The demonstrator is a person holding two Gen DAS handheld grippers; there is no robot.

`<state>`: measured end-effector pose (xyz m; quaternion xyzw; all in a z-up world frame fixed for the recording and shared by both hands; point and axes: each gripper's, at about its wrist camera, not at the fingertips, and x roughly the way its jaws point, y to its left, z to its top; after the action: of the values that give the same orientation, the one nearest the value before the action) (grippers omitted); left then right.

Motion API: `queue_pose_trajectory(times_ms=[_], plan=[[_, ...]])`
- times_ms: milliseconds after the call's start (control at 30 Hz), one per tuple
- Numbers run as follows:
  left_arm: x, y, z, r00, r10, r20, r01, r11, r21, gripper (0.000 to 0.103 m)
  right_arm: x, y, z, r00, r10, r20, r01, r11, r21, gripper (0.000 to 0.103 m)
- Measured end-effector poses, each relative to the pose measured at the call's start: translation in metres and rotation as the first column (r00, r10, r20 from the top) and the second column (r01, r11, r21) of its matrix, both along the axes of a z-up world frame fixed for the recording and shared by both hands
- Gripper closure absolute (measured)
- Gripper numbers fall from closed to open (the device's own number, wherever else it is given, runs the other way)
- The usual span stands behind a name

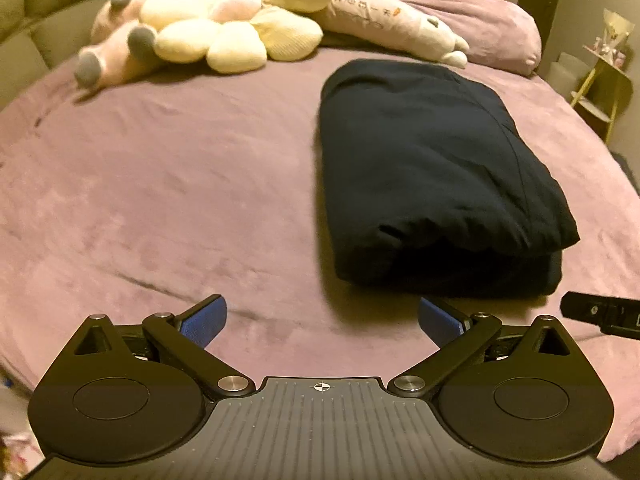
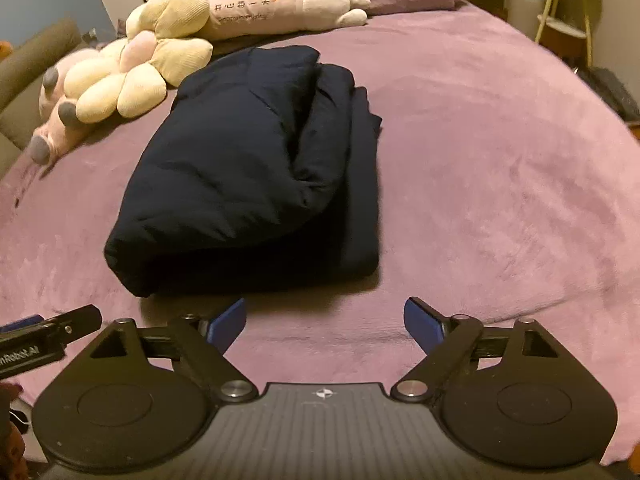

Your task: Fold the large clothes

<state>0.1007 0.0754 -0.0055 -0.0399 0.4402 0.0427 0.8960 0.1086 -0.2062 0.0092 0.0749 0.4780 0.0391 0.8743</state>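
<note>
A dark navy garment (image 1: 436,168) lies folded into a thick rectangular bundle on the purple bed (image 1: 160,184). In the right wrist view the garment (image 2: 248,168) sits ahead and left of centre. My left gripper (image 1: 322,320) is open and empty, held above the bed just short of the bundle's near left corner. My right gripper (image 2: 324,324) is open and empty, just short of the bundle's near edge. Each gripper's tip shows at the edge of the other's view: the right gripper (image 1: 600,316) and the left gripper (image 2: 52,336).
Cream and pink plush toys (image 1: 208,28) and a long plush pillow (image 1: 400,28) lie at the head of the bed, just behind the garment. A purple pillow (image 1: 496,28) is at the back right. A small shelf (image 1: 600,84) stands beside the bed on the right.
</note>
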Motion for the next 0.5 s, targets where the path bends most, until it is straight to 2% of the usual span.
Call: queue_pose_trajectory(times_ms=[133, 200, 367, 500], plan=[[0.000, 0.002, 0.008, 1.000, 0.025, 0.009, -0.025, 0.999, 0.040, 0.000, -0.003, 0.016, 0.017, 0.999, 0.008, 0.039, -0.004, 0.996, -0.089, 0.010], [0.003, 0.003, 0.010, 1.000, 0.031, 0.004, -0.031, 0.998, 0.051, 0.000, -0.003, 0.024, 0.024, 0.998, 0.013, 0.061, -0.004, 0.989, -0.145, 0.002], [0.003, 0.001, 0.015, 1.000, 0.016, 0.007, -0.017, 0.998, 0.063, 0.000, -0.002, 0.024, 0.035, 0.996, -0.008, 0.092, 0.019, 0.993, -0.119, 0.002], [0.003, 0.000, 0.016, 1.000, 0.003, 0.005, -0.003, 0.999, 0.039, 0.000, -0.001, 0.028, 0.039, 0.996, -0.023, 0.084, 0.033, 0.992, -0.119, 0.002]])
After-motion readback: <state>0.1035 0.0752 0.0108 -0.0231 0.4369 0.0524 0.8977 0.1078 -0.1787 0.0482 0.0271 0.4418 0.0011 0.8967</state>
